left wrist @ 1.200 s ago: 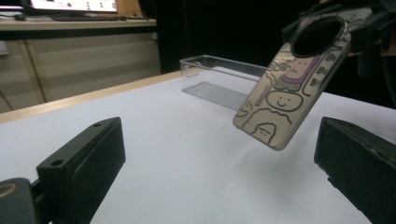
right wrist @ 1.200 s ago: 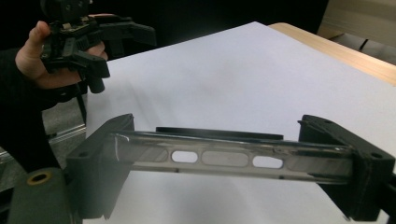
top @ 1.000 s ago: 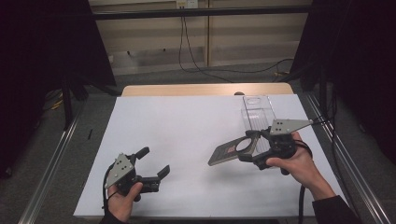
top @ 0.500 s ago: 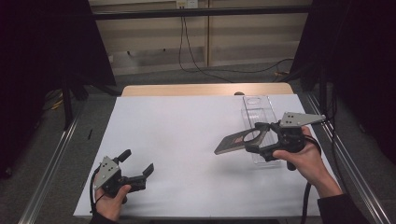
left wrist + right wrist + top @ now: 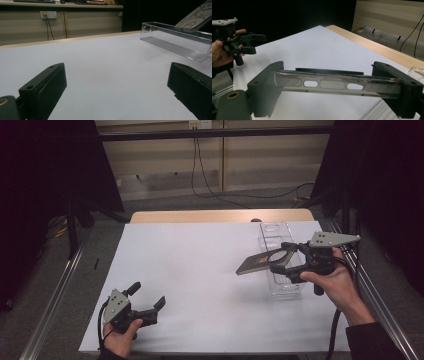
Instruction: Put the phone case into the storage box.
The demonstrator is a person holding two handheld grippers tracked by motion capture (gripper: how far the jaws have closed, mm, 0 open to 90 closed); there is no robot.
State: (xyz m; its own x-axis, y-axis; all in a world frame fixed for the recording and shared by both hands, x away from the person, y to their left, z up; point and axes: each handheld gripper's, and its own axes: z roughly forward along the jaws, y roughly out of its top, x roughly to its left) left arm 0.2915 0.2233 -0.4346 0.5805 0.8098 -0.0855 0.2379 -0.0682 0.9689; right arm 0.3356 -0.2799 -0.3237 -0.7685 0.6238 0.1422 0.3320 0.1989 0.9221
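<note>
The right gripper (image 5: pixel 281 259) now carries the flat phone (image 5: pixel 257 263) higher, off the desk (image 5: pixel 200 270) beside the clear tray (image 5: pixel 280 232), fingers clamped across its edges, likely for a steady carry. The left gripper (image 5: pixel 147 301) has drawn back, fingers wide and empty.

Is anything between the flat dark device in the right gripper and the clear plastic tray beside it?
Nothing visible. The right gripper holds the flat dark device by its edges, lifted over the white table, with the clear plastic tray right alongside and open-topped.
</note>
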